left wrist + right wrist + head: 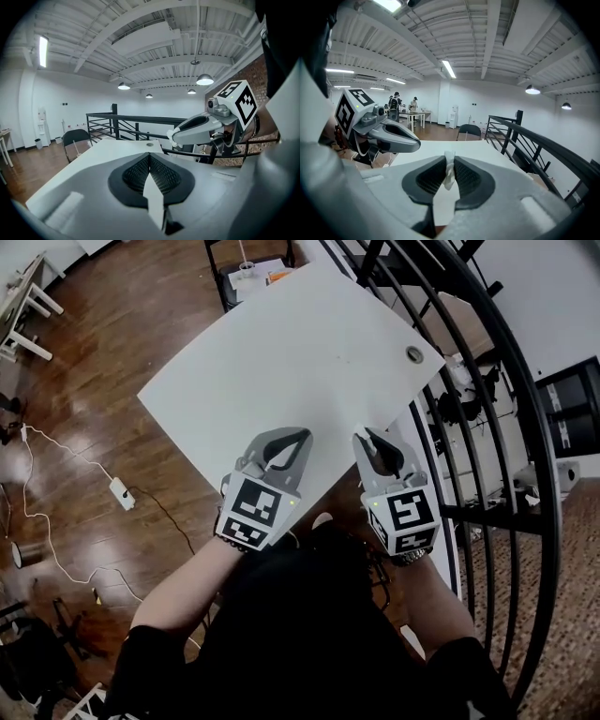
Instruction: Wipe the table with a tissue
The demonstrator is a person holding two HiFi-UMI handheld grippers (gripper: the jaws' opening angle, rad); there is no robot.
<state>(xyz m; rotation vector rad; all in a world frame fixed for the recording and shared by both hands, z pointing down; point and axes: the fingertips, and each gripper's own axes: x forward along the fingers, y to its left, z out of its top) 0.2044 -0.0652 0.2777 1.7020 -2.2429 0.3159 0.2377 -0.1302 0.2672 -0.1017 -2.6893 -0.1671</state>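
Note:
The white table (309, 343) lies ahead of me, and both grippers hover over its near edge. My right gripper (362, 435) is shut on a small crumpled white tissue (449, 171) that pokes out between its black pads. The tissue also shows at that gripper's tip in the left gripper view (174, 138). My left gripper (302, 436) is beside it on the left, shut with nothing in it. Its tips meet (150, 155), and only the white table top shows through the gap behind them. The two grippers are a short way apart and do not touch.
A cable hole (414, 354) sits near the table's far right corner. A black metal railing (487, 381) runs along the right side. A dark chair (248, 277) stands at the far end. A power strip with cables (122, 493) lies on the wooden floor at left.

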